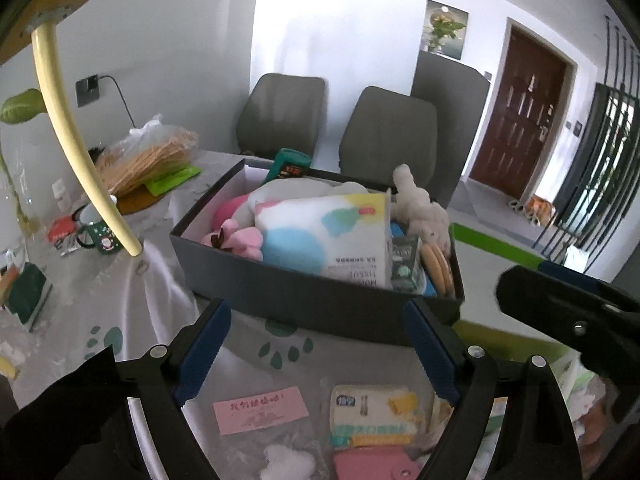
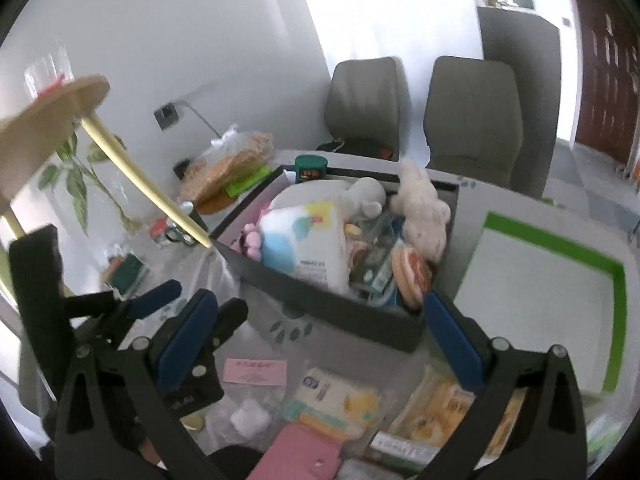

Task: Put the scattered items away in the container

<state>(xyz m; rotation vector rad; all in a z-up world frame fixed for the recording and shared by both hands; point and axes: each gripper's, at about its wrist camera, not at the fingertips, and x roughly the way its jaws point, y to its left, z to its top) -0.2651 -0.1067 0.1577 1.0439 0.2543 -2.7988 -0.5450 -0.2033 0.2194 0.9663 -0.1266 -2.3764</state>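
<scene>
While both grippers stand released with nothing between their blue pads, the scattered items lie at the lower centre of each frame, nearer the camera than the dark cardboard box [image 1: 304, 300], which is already heaped with a soft tissue pack [image 1: 332, 232] and plush toys. Left gripper [image 1: 316, 352] frames a flat pink card [image 1: 260, 410] and a crinkly wipes packet [image 1: 372, 404], long axes roughly crosswise; right gripper [image 2: 320, 344] hangs above the same packet [image 2: 336, 400], about equally near.

My table [image 1: 132, 280], clear cover w/ paw prints: dark box [image 1: 304, 300] centre frame; pink card [image 1: 260, 408], tissue pack [image 1: 372, 408], pink case [image 1: 376, 464] at bottom; green mug [image 1: 100, 236] left.
</scene>
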